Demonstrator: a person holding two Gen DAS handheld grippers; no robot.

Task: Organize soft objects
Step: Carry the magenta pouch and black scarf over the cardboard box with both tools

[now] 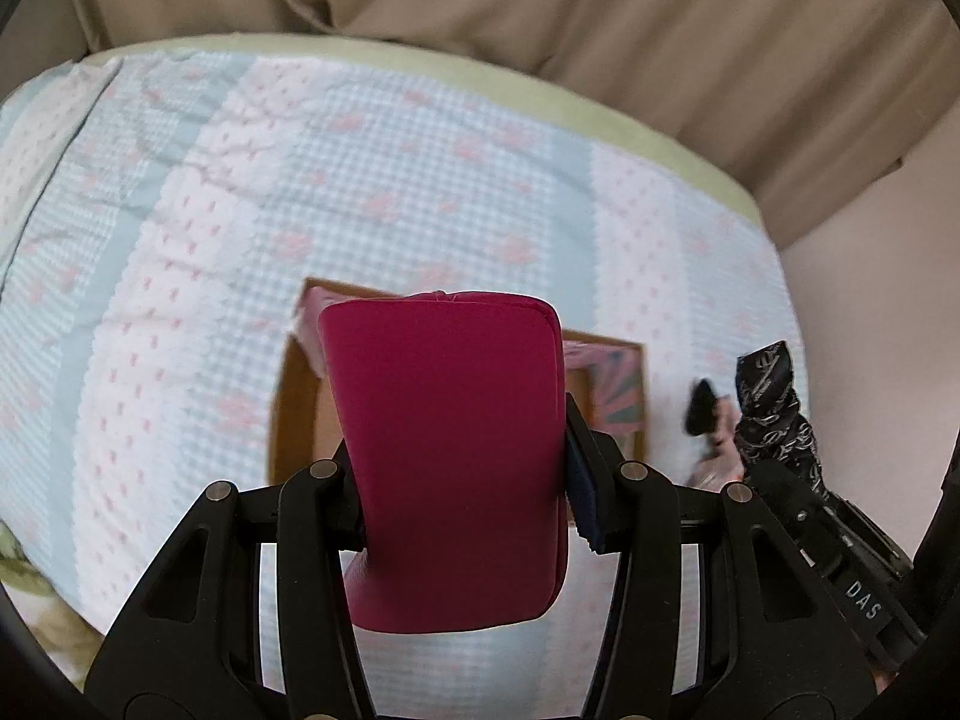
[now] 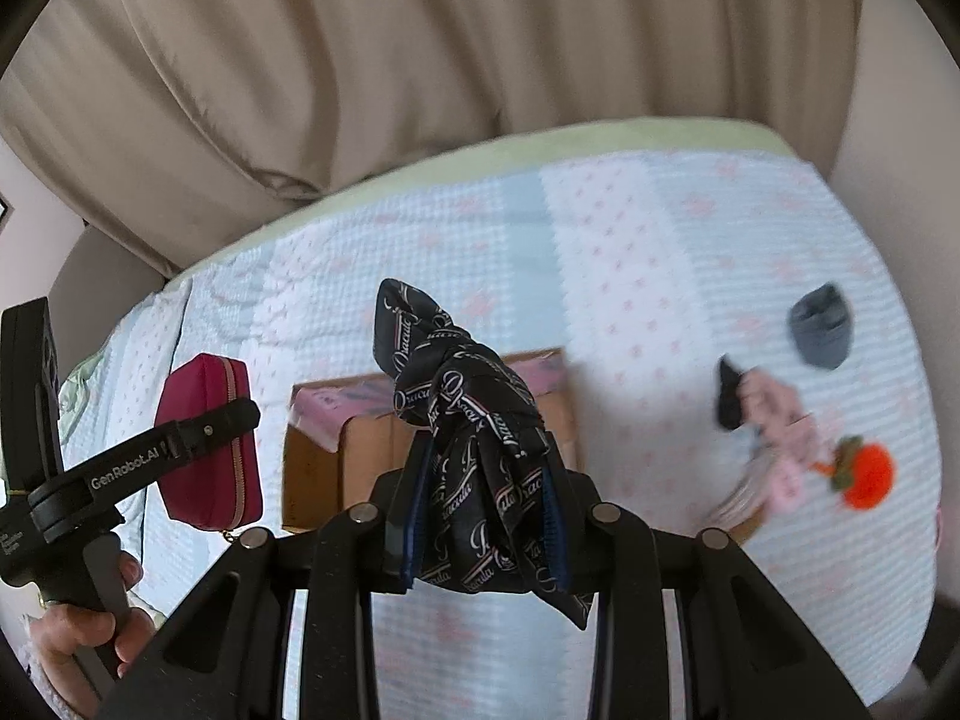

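The left tool point(image 1: 462, 480) gripped a red pouch point(image 1: 450, 456) between its pads, held upright above the bed point(image 1: 180, 252). From the right wrist view the same pouch point(image 2: 207, 444) showed a gold zip along its edge, with a hand point(image 2: 84, 618) on the tool's handle below it. The right tool point(image 2: 483, 516) was clamped narrow on a bunched black scarf point(image 2: 474, 450) with white lettering, its end sticking up past the fingertips. Just beyond both tools a cardboard box point(image 2: 312, 468) lay open on the bed's pale blue and pink checked cover, a pink patterned flap point(image 2: 330, 414) folded at its rim. Farther right on the cover lay a grey cloth point(image 2: 822, 330), and nearer, a black piece point(image 2: 729, 402) touching a pink knitted item point(image 2: 780, 426), blurred. An orange pom-pom point(image 2: 867, 474) sat beside those. Beige curtains point(image 2: 360, 60) hung behind the bed.
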